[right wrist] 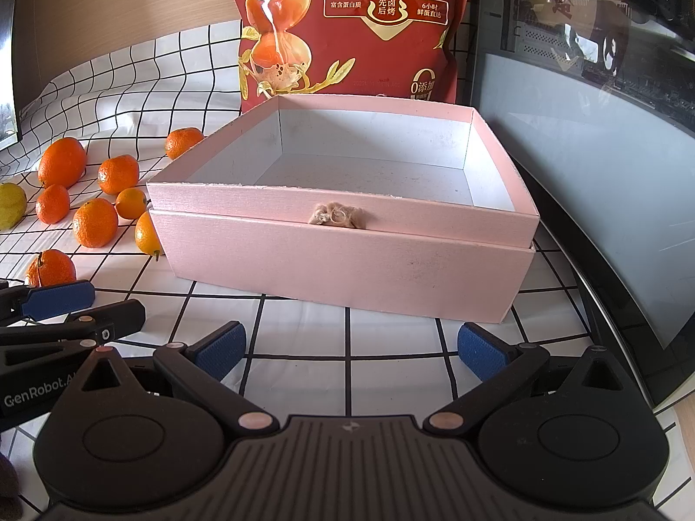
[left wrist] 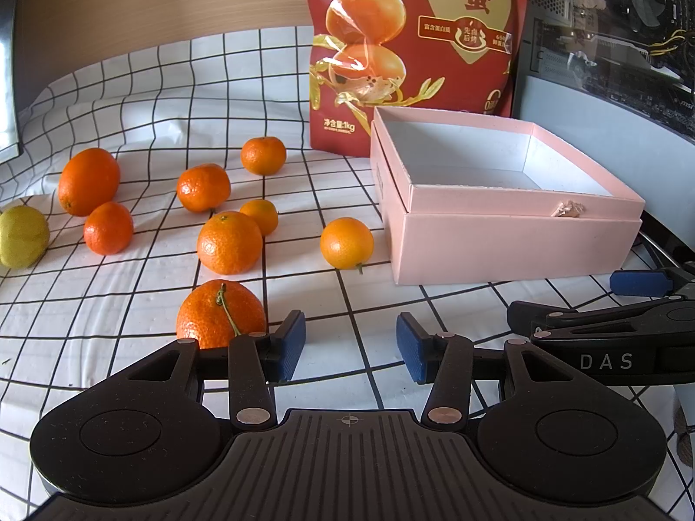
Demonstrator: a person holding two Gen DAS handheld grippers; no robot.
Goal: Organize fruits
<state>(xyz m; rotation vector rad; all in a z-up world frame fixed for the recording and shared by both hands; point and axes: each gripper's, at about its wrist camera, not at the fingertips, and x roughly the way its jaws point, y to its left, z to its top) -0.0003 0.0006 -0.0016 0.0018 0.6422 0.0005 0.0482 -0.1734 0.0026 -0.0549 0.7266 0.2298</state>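
White cloth (left wrist: 143, 87) with a black grid covers the table, rising in folds toward the back edge where a red snack bag (left wrist: 412, 43) stands against the wall. Just in front of the bag sits an open pink box (left wrist: 512, 239), with nothing inside it. The oranges (left wrist: 229, 241) lie loose on the cloth to the left of the box, with a yellow-green fruit (left wrist: 21, 235) nearest the left edge.

Neither tool holds anything. The left gripper (left wrist: 351, 345) has its fingers spread wide over bare cloth, and the right gripper (right wrist: 352, 351) hangs with fingers wide before the box's front wall.

Round fruit on wrinkled cloth will likely roll if a finger nudges it sideways instead of closing squarely around it. The stemmed orange (left wrist: 221, 314) sits just beside the left finger, so an advance could knock it. The two tools are close together and could clash if both move at once. A fruit dropped onto the rim could bounce out.

Only the left view shows the whole spread of fruit, whereas the right view looks deep into the box, shows its bare floor and the frayed tuft (right wrist: 332, 215) on its front, and shows the dark appliance (right wrist: 586, 173) beside it.
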